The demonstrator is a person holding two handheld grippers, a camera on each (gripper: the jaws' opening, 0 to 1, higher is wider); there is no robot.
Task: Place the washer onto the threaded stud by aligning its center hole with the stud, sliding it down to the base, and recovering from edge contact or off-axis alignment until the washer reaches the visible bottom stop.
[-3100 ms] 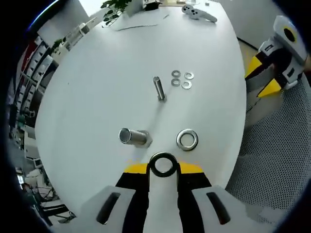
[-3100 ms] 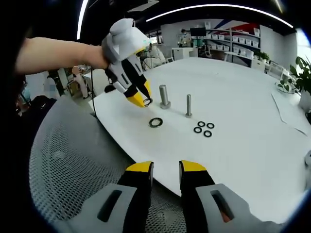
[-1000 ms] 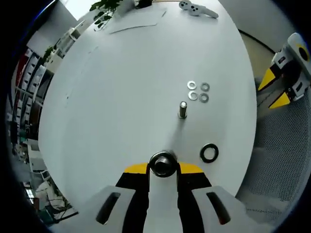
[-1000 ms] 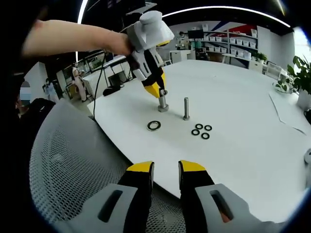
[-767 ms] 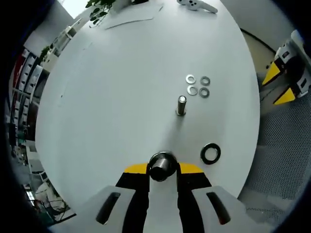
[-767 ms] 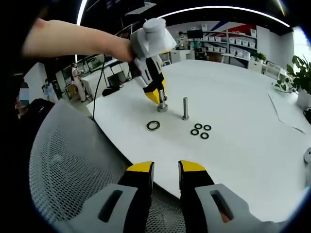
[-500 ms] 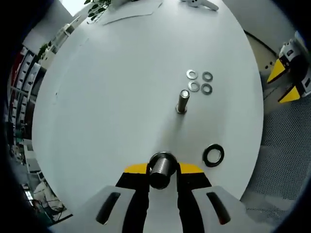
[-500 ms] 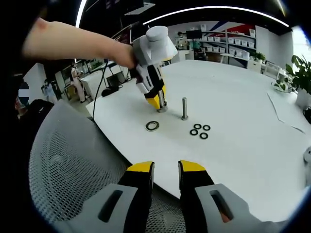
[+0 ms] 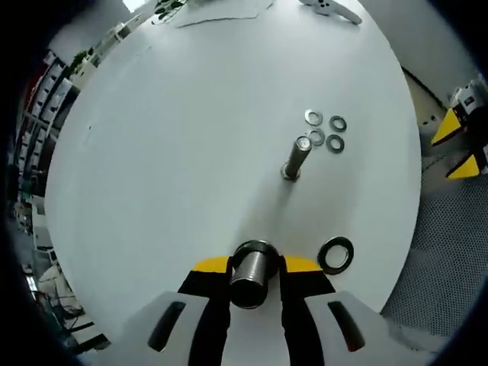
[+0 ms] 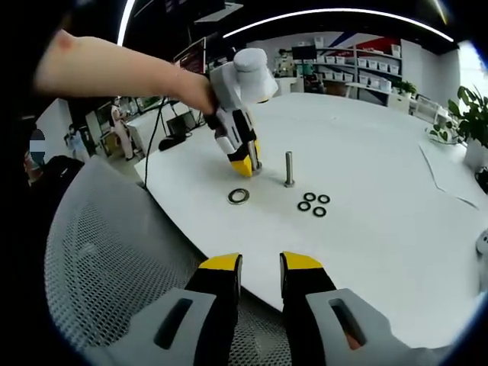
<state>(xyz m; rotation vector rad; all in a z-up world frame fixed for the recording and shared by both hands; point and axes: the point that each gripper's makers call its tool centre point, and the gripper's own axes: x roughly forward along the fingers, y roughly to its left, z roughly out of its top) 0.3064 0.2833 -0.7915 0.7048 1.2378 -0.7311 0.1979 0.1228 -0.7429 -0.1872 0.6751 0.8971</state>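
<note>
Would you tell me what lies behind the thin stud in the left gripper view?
Four small washers lie clustered on the white table just past the thin stud. The stud's top overlaps the nearest one, hiding part of it.

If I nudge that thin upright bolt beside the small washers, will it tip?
Probably: the thin bolt stands tall on a narrow base, so it looks tippy. Once down, its round shank would likely roll on the smooth table, possibly into the small washers.

No readable text

No words, labels, brand marks or numbers could be read in either view; the distant shelves and wall signs were too blurred.
</note>
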